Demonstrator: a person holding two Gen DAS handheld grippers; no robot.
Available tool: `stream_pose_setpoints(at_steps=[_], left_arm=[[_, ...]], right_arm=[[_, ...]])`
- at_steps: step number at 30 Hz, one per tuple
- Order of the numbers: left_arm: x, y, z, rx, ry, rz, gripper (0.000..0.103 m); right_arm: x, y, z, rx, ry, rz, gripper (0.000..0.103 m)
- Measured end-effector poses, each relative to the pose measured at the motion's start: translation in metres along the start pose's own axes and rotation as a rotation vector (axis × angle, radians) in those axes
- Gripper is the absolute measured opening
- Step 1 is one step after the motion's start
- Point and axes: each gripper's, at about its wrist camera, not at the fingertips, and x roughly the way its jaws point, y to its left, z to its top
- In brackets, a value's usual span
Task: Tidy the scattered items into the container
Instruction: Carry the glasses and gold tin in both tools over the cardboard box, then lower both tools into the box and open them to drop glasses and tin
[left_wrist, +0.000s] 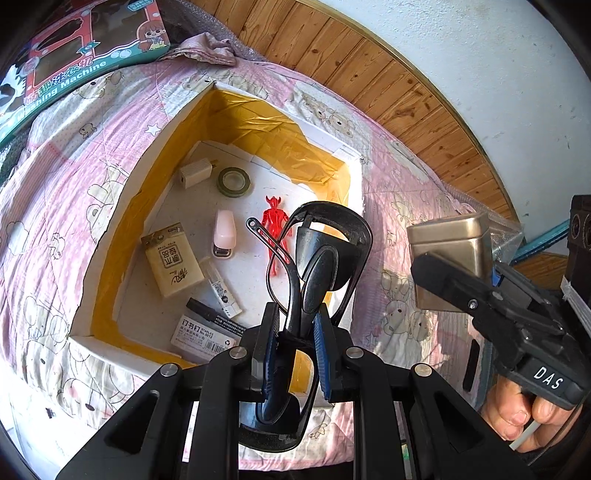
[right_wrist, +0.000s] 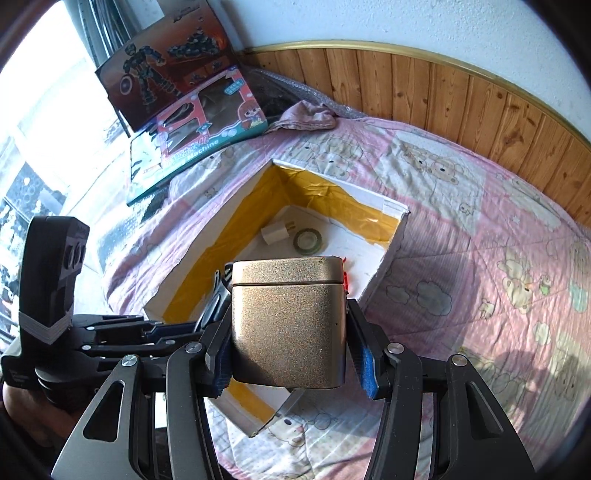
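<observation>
Starting on the left: a toy washing machine box (left_wrist: 70, 62) leans at the far left edge of the pink bear-print quilt (left_wrist: 62, 184), with a crumpled bit of purplish cloth (left_wrist: 208, 50) next to it.

The container (left_wrist: 122, 206) is a white foam box lined with yellow tape, sitting in the middle of the quilt. Inside already, left to right: a tissue pack (left_wrist: 171, 260), a white charger plug (left_wrist: 195, 172), a box of staples (left_wrist: 205, 336) at the near edge with a black marker (left_wrist: 207, 314) touching it, a white glue-stick-looking tube (left_wrist: 223, 288), a small pink stapler (left_wrist: 224, 232), a roll of green tape (left_wrist: 233, 181) and a red toy figure (left_wrist: 275, 236).

My left gripper (left_wrist: 293, 343) is pinching a pair of black sunglasses (left_wrist: 325, 258) between its blue pads; the folded frame sticks up and hangs over the near right part of the box, not touching anything inside.

Further right, my right gripper (right_wrist: 291, 358) is clamped on a gold metal tin (right_wrist: 288, 325), lid on, held upright-ish. From the left camera the tin sits beside the box's right wall, over the quilt. From its own camera it's just above the box's near corner, so I can't tell exactly which. My hand (left_wrist: 517, 413) is on that gripper's trigger.

Behind it all is wood panelling (right_wrist: 424, 92).
</observation>
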Motion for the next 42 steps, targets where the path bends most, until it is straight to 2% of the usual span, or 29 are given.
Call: stream_pose_setpoints(at_steps=[17,29,42], left_arm=[[0.044,-0.011,0.011,0.027,0.064,0.033,0.02],[0.072,-0.006,0.01,0.035,0.126,0.063,0.02],[0.092,0.0,0.015,0.007,0.16,0.032,0.02]], right_arm=[[0.027,-0.029,0.05,0.031,0.018,0.024,0.055],[0.068,-0.028,0.074,0.032,0.086,0.067,0.055],[0.11,-0.023,0.087,-0.023,0.156,0.065,0.056]])
